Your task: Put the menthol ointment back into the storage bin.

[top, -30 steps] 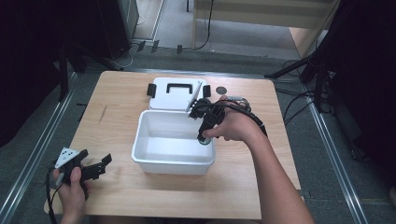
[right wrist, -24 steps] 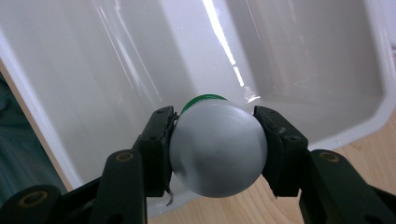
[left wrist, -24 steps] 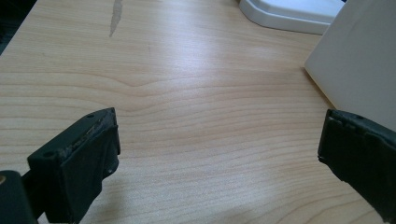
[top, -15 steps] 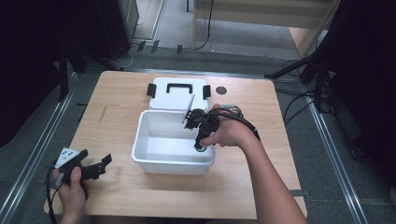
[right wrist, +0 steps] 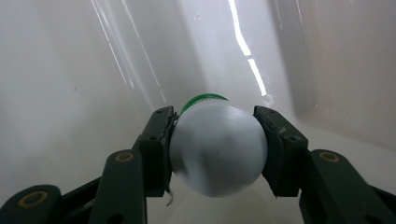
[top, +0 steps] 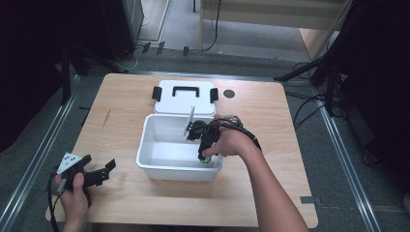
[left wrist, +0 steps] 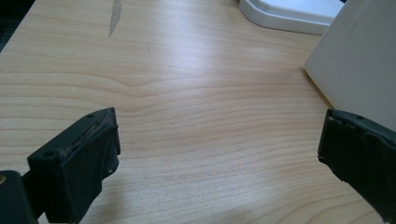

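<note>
The wooden table [top: 270, 130] is pale, smooth-grained and square-cornered; at its centre stands the white plastic bin [top: 159, 166], a glossy rectangular tub with rounded corners; its flat white lid [top: 183, 101], with a black handle and black side clips, lies on the table just beyond it at twelve o'clock, so the opening is done. The right gripper [top: 205, 153] reaches down into the bin at its four o'clock corner, its jaws clamped on the white bottle [right wrist: 218, 148], a smooth, matte, rounded body with a green cap at its far end; whether it touches the bin's floor is hard to judge. The placing looks almost complete; what seems left is the release, the withdrawal and probably the lid. The left gripper [top: 99, 174] rests at eight o'clock near the table's edge, jaws spread wide over bare wood, holding nothing.
</note>
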`<state>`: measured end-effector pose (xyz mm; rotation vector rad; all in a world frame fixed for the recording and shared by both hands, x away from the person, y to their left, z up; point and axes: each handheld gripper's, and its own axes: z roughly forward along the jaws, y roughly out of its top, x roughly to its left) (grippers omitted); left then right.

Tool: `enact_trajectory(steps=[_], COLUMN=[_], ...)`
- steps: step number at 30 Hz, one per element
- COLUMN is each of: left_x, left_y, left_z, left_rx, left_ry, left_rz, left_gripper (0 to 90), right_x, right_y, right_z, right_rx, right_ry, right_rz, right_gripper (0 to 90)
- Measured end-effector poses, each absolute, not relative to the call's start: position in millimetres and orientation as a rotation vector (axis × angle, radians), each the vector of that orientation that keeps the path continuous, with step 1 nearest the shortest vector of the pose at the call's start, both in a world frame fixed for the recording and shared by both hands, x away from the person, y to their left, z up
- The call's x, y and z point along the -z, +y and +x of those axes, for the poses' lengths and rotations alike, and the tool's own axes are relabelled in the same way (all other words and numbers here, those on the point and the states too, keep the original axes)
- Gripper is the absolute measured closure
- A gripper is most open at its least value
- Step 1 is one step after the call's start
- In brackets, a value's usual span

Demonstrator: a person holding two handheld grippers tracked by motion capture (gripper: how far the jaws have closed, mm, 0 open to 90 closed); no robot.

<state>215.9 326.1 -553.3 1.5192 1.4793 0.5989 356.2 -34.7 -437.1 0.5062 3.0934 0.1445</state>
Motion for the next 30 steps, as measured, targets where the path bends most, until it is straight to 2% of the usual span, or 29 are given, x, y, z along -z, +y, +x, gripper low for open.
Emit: enact_trajectory(steps=[14,30], left_x=[553.2,553.3], left_y=[325.9,325.7], left_z=[216.1,215.9], left_rx=[-0.599,-0.601], left_ry=[1.482,1.478], left_rz=[1.523,1.524], left_gripper=[0.0,0.0], right_x=[441.7,466.1], right_y=[-22.9,-19.5], right_z=[349.4,348.9], right_rx=[-0.133,-0.007], right_ry=[3.074,3.08], right_rz=[0.456,0.463], right_gripper=[51.3,51.2])
